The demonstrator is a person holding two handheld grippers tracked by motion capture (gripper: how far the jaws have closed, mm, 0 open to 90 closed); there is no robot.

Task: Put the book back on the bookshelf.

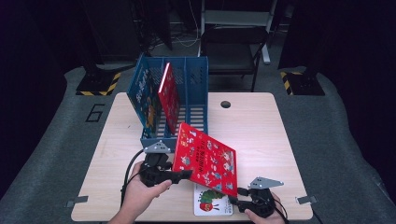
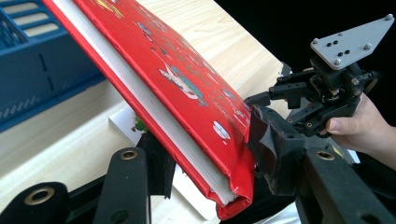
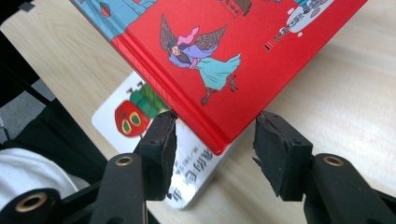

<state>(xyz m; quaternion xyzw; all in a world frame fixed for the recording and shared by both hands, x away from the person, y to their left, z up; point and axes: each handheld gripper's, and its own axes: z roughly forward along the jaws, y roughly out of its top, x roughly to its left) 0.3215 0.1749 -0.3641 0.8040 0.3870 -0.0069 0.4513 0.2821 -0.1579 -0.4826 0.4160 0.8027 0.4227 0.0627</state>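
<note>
At the near edge, your right gripper (image 1: pixel 240 191) is keeping its jaws open around the red book's (image 1: pixel 205 158) near corner, not pressing it. A white book (image 1: pixel 211 205) is lying flat on the bench (image 1: pixel 261 130) beneath. Your left gripper (image 1: pixel 187 173) is clamping the red book's left edge, holding it tilted. Farther off, a blue rack (image 1: pixel 196 84) is standing.

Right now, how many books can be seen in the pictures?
4: one red book gripped by the left gripper, one white book flat beneath it, one blue and one red standing in the blue rack. Others may be hidden.
</note>
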